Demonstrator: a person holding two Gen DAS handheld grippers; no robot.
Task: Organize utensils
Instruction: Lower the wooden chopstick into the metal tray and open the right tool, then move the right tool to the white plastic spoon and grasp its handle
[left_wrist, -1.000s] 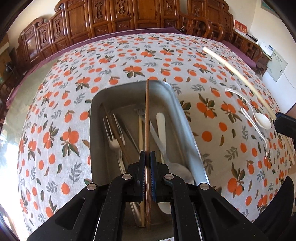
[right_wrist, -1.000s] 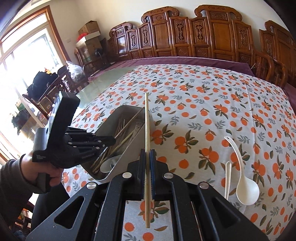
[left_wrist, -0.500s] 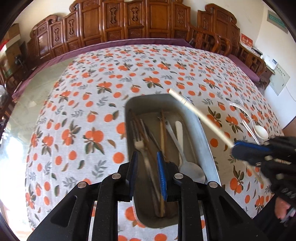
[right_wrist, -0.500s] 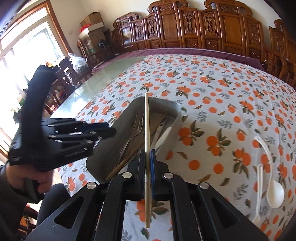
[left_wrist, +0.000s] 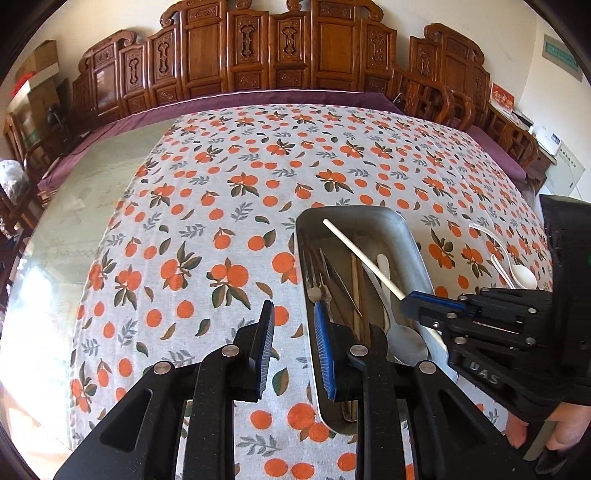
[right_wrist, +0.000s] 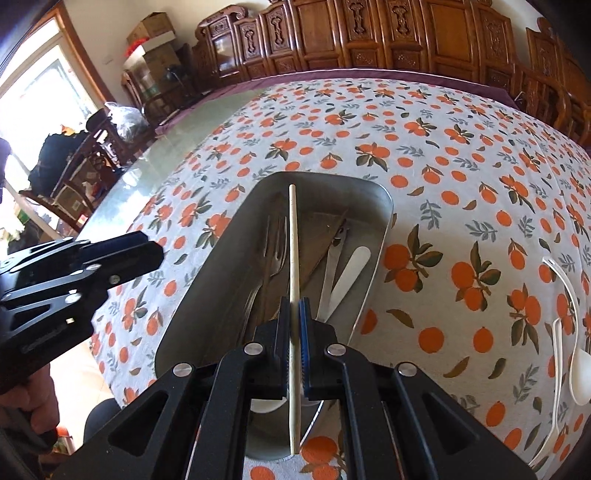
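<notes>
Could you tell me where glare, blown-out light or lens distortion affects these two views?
Left wrist view: the bare glossy tabletop washes out white at the left edge, and the fisheye bows the carved wooden chairs. Right wrist view: the bright window is overexposed; the orange-patterned tablecloth stays sharp.

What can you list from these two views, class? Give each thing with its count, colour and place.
metal tray: one, grey, on the tablecloth.
fork: one, silver, in the tray.
metal spoon: one, silver, in the tray.
pale chopstick: one, cream, held over the tray.
plastic spoons: two, white, on the cloth right of the tray.
tablecloth: one, white with an orange print.
carved chairs: several, brown, behind the table.
left hand-held gripper: black, blue pads, open and empty.
right hand-held gripper: black, shut on the chopstick.
</notes>
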